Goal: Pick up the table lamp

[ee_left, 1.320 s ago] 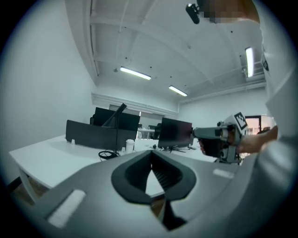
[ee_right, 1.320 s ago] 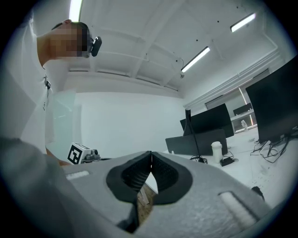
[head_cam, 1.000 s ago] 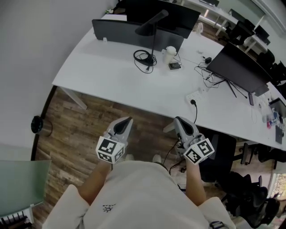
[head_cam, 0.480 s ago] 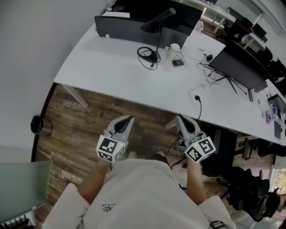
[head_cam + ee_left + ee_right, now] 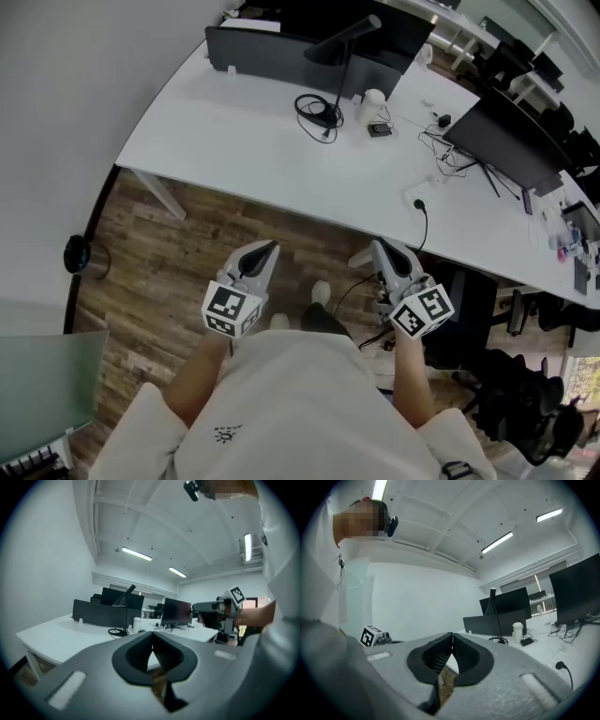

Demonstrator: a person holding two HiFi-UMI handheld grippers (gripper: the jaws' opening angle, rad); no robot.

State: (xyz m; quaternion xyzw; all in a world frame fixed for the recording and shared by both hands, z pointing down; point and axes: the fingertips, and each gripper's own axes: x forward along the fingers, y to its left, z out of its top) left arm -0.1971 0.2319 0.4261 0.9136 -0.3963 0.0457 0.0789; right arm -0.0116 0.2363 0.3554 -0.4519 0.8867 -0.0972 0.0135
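The table lamp point(image 5: 345, 58) is black and slender. It stands at the far side of the white desk point(image 5: 234, 155), its head tilted over a dark partition. The left gripper view shows the lamp point(image 5: 127, 610) far ahead, and in the right gripper view the lamp point(image 5: 496, 615) is also distant. My left gripper point(image 5: 269, 249) and right gripper point(image 5: 378, 247) hover over the wood floor, short of the desk's near edge. Both point toward the desk. The left gripper point(image 5: 152, 635) and right gripper point(image 5: 452, 638) are shut with nothing between their jaws.
A coiled cable point(image 5: 317, 108), a white cup point(image 5: 374, 100) and a small black box lie by the lamp's base. A dark partition point(image 5: 267, 58) and a monitor point(image 5: 511, 141) stand on the desk. A plug and cord point(image 5: 419, 202) hang near the edge. Office chairs point(image 5: 525, 403) crowd the right.
The person has stepped a little toward the desk, carrying both grippers along. The lamp and desk items have shifted right and up in the head view. Both grippers stayed shut.
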